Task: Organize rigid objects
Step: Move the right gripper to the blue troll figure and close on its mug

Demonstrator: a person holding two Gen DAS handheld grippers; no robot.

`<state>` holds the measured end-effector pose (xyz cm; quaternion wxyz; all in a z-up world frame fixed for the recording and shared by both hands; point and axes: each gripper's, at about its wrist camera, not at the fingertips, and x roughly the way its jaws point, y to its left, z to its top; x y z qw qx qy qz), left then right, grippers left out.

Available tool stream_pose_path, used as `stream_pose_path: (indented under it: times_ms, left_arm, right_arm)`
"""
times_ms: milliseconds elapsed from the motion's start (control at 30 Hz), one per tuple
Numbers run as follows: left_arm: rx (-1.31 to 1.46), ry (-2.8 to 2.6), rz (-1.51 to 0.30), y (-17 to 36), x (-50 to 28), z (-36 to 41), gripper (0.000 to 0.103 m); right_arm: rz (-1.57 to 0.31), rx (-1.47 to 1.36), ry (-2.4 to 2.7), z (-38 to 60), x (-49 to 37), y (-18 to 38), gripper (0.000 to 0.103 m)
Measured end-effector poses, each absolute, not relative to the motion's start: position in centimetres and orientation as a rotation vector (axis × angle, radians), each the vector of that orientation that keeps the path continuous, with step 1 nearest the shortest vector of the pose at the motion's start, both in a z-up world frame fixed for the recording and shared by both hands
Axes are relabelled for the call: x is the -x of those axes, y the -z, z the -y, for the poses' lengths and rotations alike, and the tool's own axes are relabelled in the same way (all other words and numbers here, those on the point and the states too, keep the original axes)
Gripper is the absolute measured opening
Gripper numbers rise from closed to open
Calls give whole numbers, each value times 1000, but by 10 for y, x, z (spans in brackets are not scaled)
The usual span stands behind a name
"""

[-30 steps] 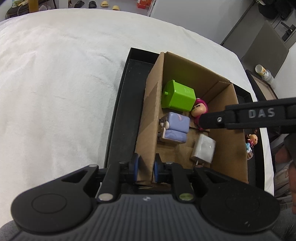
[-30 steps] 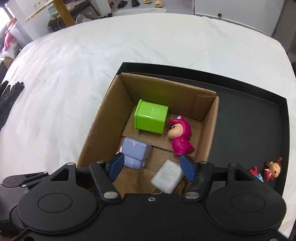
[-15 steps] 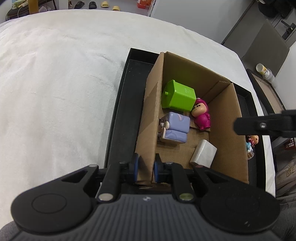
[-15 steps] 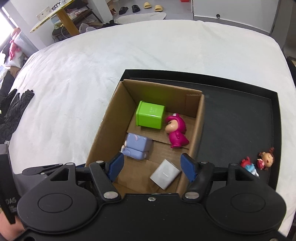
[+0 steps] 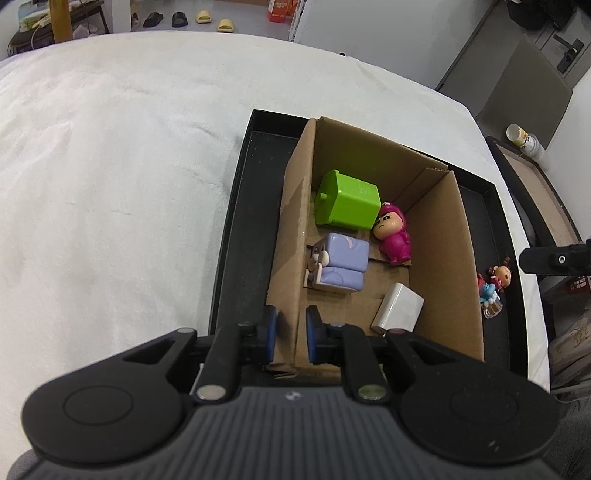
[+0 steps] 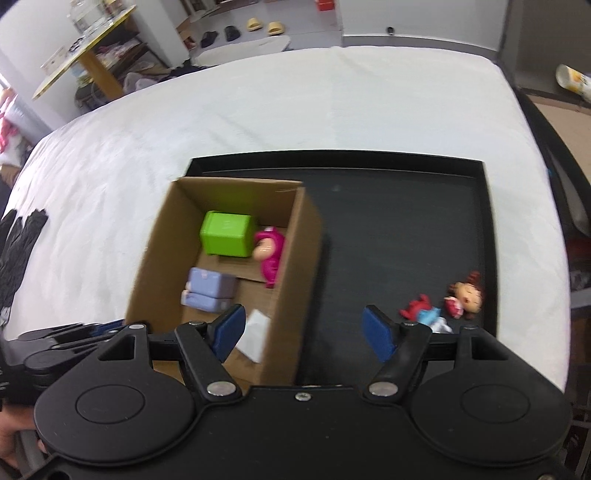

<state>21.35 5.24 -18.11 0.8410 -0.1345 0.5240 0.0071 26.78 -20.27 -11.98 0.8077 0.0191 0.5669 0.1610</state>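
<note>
1. There is one brown cardboard box (image 5: pixel 439 236). It sits in one flat black tray (image 6: pixel 406 221), at the tray's left end as the right camera sees it.
2. Four things lie in the box: one green cube (image 5: pixel 349 205), one pink doll (image 5: pixel 393 236), one purple block toy (image 5: pixel 341 266) and one white charger (image 5: pixel 400 308). The pink doll touches the green cube.
3. Two small dolls (image 6: pixel 448 302) lie outside the box, on the tray floor, near its right edge.
4. There are two tools. The left tool (image 5: pixel 290 338) is clenched on the near left wall of the box, one blue pad on each side of it.
5. The right tool (image 6: pixel 303 328) is spread wide and grasps nothing. It hangs above the box's right wall and the tray.
6. The tray rests on a white cloth surface (image 5: pixel 110 166).
7. One black glove (image 6: pixel 18 251) lies on the cloth's far left.
8. In the room behind, slippers (image 5: pixel 210 20) sit on the floor.
</note>
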Motion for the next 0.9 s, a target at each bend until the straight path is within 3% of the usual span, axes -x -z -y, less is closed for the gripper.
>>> stream_pose_path:
  times_ms: [433, 900]
  left_arm:
    - [256, -37, -1105, 180, -205, -48, 10]
    - [207, -57, -1115, 180, -206, -40, 9]
  right_arm:
    - [-1233, -72, -264, 252, -270, 157, 69]
    - [-1231, -154, -161, 294, -285, 215, 55]
